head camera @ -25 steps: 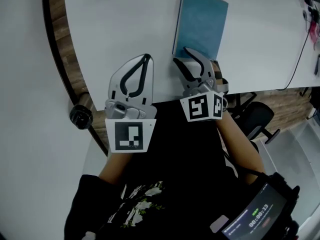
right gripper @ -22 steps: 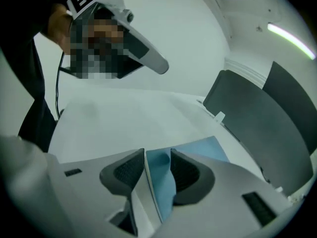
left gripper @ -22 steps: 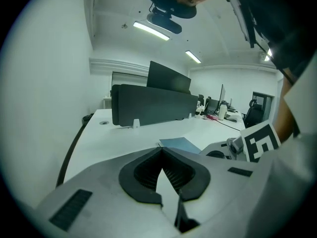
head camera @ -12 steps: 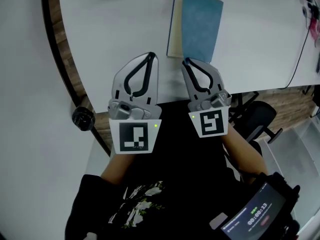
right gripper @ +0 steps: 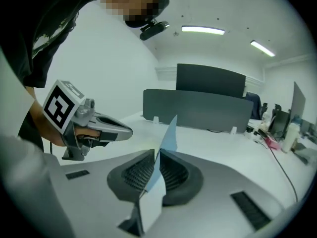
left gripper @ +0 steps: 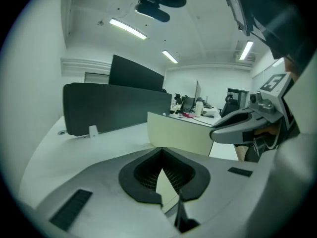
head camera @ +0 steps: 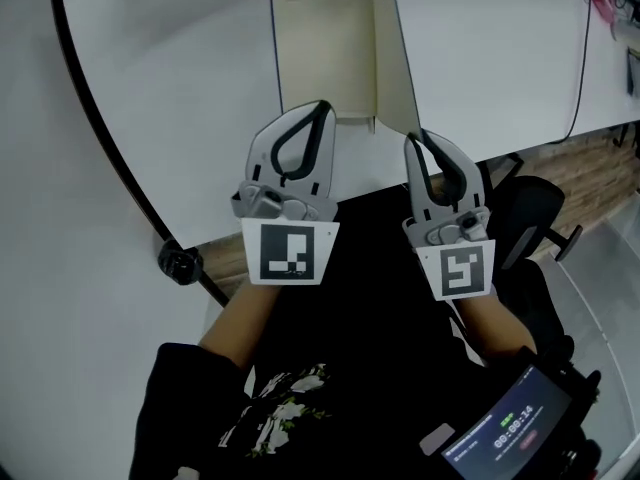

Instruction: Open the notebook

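The notebook (head camera: 325, 53) lies on the white table (head camera: 180, 88) with its cream first page bared. Its blue cover (right gripper: 168, 133) stands nearly upright, cream on the inside (head camera: 395, 53) (left gripper: 181, 133). My right gripper (head camera: 415, 138) (right gripper: 155, 157) has just been closing, and its jaws are shut on the cover's near corner. Empty and shut, my left gripper (head camera: 322, 106) (left gripper: 161, 150) hovers just over the near edge of the bared page. Each gripper shows in the other's view, the left (right gripper: 99, 128) and the right (left gripper: 237, 130).
A dark partition screen (right gripper: 198, 110) runs along the table's far side. A thin black cable (head camera: 583, 58) crosses the table at the right. An office chair (head camera: 530, 218) stands below the table's edge, a round black knob (head camera: 180, 263) at its left rim.
The right gripper closed on the cover's near corner and raised it from flat to nearly upright, baring the cream page. The left gripper moved forward to the notebook's near edge.
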